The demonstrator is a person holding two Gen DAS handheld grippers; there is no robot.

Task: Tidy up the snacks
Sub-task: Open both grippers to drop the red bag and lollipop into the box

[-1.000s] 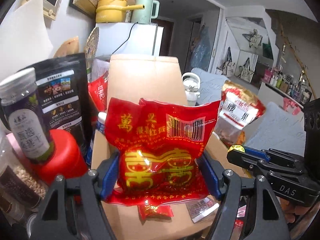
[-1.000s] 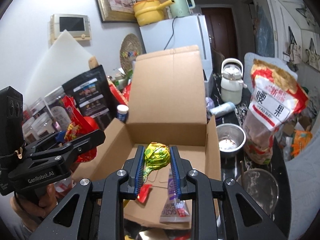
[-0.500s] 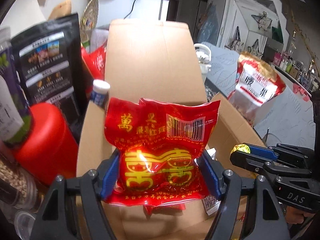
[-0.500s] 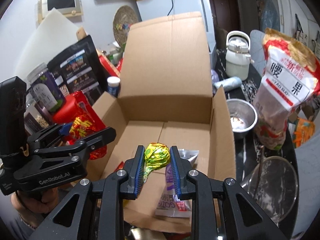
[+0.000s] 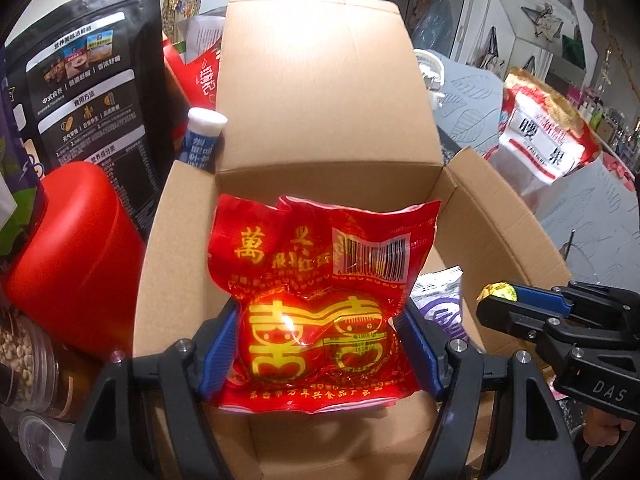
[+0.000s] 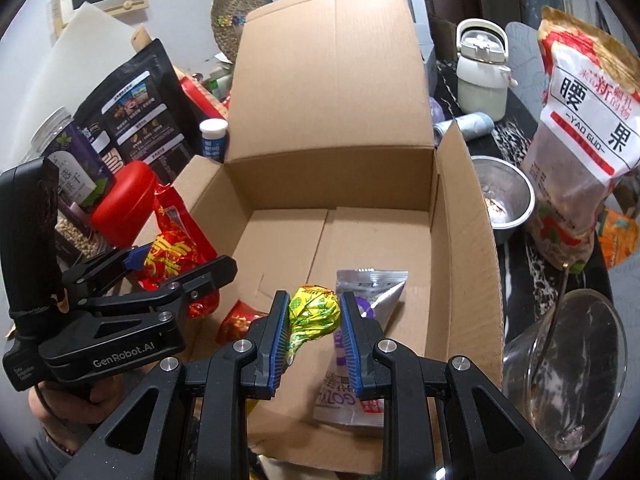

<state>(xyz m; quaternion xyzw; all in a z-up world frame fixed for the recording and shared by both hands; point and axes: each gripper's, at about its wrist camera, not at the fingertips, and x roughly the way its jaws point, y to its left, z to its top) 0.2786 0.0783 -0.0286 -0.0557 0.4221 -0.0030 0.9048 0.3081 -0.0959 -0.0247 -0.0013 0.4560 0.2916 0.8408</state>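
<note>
An open cardboard box [image 6: 460, 240] stands in front of me, also in the left wrist view [image 5: 500, 216]. My left gripper [image 5: 320, 340] is shut on a red snack bag [image 5: 320, 280] with gold characters, held over the box's left side; it shows in the right wrist view [image 6: 176, 256] too. My right gripper [image 6: 314, 320] is shut on a yellow-green wrapped lollipop [image 6: 314, 312], held above the box's near edge. A silver-purple sachet [image 6: 360, 360] and a small red candy [image 6: 236, 320] lie on the box floor.
Left of the box stand a red canister [image 5: 76, 256], a black pouch [image 5: 92, 92], a jar [image 6: 76, 152] and a blue-white tube [image 5: 202, 136]. To the right are a cashew bag [image 6: 580, 136], a steel bowl [image 6: 504, 200], a glass bowl [image 6: 568, 364] and a white kettle [image 6: 482, 68].
Both grippers have moved forward and down over the box with their snacks still held. The box now fills more of both views.
</note>
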